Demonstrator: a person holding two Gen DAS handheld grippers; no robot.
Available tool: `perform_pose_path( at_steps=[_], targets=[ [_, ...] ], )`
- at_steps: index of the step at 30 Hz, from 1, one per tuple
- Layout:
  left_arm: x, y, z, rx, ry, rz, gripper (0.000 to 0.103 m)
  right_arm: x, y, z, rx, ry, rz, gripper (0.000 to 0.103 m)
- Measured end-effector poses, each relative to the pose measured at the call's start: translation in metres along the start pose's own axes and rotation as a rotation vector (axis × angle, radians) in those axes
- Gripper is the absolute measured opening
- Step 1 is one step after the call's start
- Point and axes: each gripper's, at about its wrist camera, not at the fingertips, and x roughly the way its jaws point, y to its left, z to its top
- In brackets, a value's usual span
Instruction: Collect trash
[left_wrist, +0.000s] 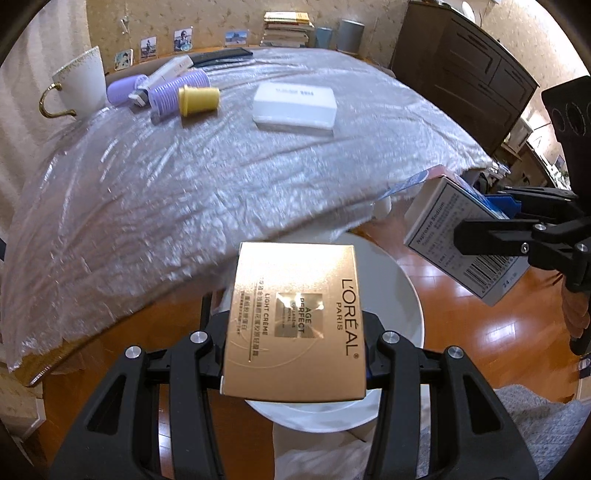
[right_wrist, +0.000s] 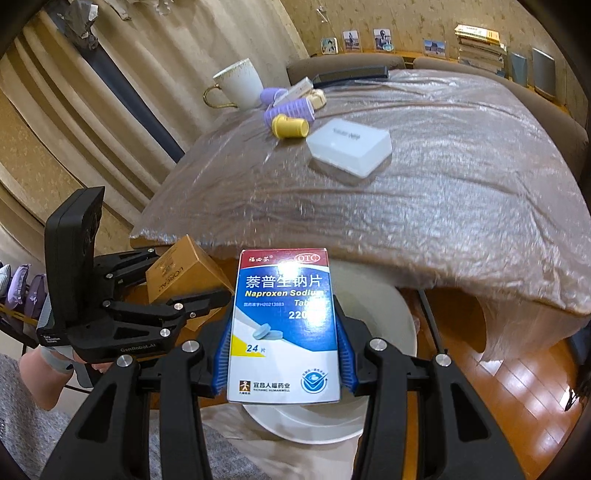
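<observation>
We are holding 2 boxes over the white bin (left_wrist: 406, 295), which is our landmark, standing on the wood floor just off the table's near edge. Our left gripper (left_wrist: 295, 354) is clamping the gold box (left_wrist: 295, 325) directly above the bin's mouth; its face is reading "L'ORÉAL PARIS", "AGE PERFECT" and "LIGHT CREME". Our right gripper (right_wrist: 284, 354) is pinching the pill box (right_wrist: 284, 332) between blue pads, also above the bin; it is showing "OTC", "Naproxen Sodium" and "24". Beyond the bin, the plastic sheet (left_wrist: 221, 166) is draping over the table edge, with a white case (left_wrist: 295, 105), a yellow cap (left_wrist: 199, 99), purple rollers (left_wrist: 177, 90) and a mug (left_wrist: 81, 85) sitting farther back. Open floor is lying right of the bin.
</observation>
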Motion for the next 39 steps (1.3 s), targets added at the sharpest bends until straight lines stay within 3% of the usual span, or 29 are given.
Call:
perform_pose_path(
  at_steps=[24, 39],
  targets=[
    [0.065, -0.006, -0.037, 0.018, 0.156, 0.021, 0.048, 0.062, -0.016, -0.033, 0.020, 0.139, -0.063, 0.045],
    [0.097, -0.016, -0.032, 0.037, 0.205, 0.058, 0.048, 0.095, -0.015, -0.038, 0.008, 0.170, -0.101, 0.045]
  ],
)
